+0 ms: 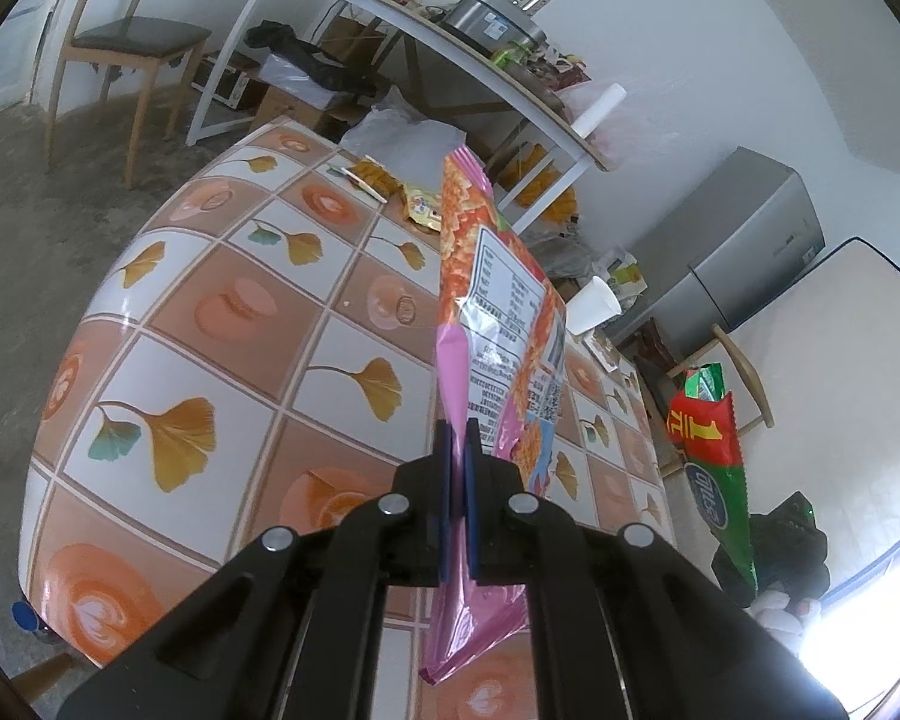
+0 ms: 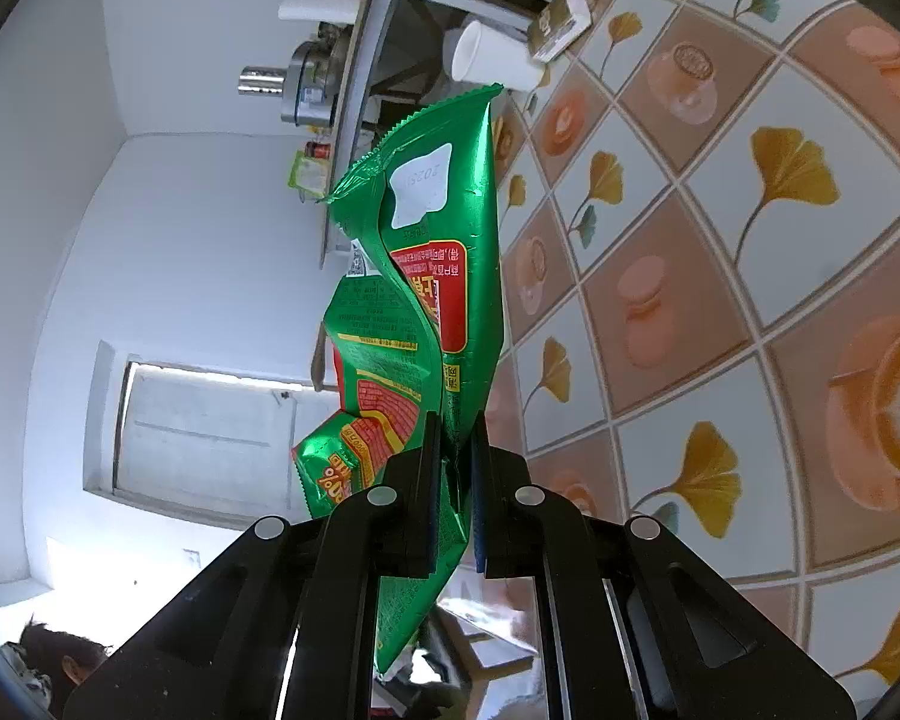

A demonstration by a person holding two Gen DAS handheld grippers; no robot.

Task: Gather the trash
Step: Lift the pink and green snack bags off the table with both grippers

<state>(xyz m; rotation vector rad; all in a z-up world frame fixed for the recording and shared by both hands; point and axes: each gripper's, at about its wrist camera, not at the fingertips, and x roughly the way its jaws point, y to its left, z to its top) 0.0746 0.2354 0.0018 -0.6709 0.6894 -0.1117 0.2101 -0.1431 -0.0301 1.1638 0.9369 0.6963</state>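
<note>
Above the tabletop (image 1: 222, 312), the left tool (image 1: 459, 480) was clenched on a pink snack bag (image 1: 498, 324) standing toward twelve o'clock. At three o'clock hung a green wrapper (image 2: 426, 276), pinched by the right tool (image 2: 453, 474). A paper cup (image 1: 594, 303) and yellow wrappers (image 1: 420, 204) remained. Judged best: keep both grips firm, carry each bag clear before releasing.

A lived-in home dining room: a table (image 1: 222, 324) under a ginkgo-and-coffee oilcloth fills the frame's centre, a wooden chair (image 1: 132, 36) stands upper left, a cluttered shelf with a rice cooker (image 1: 492, 18) at top, a grey fridge (image 1: 744, 252) right.
</note>
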